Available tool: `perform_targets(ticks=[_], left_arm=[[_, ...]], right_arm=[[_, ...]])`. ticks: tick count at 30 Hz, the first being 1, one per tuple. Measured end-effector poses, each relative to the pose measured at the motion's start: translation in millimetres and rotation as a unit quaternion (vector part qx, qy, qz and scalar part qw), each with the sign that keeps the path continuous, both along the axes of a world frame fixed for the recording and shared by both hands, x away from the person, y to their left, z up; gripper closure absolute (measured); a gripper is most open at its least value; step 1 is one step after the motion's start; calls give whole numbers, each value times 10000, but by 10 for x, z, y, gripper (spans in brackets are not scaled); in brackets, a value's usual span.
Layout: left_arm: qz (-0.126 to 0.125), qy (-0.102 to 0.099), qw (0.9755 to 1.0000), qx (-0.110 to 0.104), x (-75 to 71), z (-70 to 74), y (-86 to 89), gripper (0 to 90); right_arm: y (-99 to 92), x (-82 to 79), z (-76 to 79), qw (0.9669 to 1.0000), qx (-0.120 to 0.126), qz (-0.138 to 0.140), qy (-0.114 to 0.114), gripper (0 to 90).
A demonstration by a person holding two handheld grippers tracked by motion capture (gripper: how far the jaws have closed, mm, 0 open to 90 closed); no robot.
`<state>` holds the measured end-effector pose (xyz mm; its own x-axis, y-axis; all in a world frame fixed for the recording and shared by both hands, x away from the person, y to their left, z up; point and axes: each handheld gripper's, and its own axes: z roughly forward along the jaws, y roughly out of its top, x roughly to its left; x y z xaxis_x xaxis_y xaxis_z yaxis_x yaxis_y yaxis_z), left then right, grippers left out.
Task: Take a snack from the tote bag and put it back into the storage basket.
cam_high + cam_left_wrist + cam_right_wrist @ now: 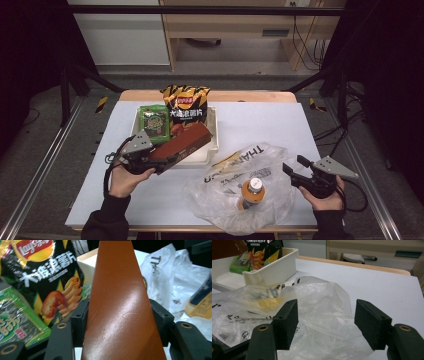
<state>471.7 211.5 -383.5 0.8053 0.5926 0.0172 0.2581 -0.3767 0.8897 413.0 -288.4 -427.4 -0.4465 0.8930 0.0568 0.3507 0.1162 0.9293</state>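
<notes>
Left gripper (159, 162) clamps brown box (182, 144), angled over tray (214, 135).

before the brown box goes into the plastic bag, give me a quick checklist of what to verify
1. Left gripper clamped on the long brown cardboard box: ok.
2. Box lifted clear of the white plastic tray: cannot tell.
3. Right gripper open, nothing between its pads: ok.
4. Mouth of the clear printed plastic bag held open: not ok, it lies crumpled.
5. Orange-capped bottle already in the bag: ok.
6. Black crisps bag and green snack packet in the tray: ok.
</notes>
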Motion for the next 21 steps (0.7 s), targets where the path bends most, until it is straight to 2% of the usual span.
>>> perform_targets(ticks=[3,6,11,17,21], left_arm=[[55,49,10000,16,36,-29,38,431],[145,42,9998,141,65,-53,58,430],[188,109,9996,163,143,-111,67,431],[194,250,9990,308,300,-239,17,431],[107,347,9985,409,381,-319,-41,430]], right_arm=[[3,5,-7,10000,-19,3,9,362],[-3,11,-18,10000,-21,5,23,362],[-20,15,-25,10000,-5,-22,41,362],[-10,25,-42,10000,-21,-5,67,362],[-9,30,-53,10000,-22,-3,83,363]])
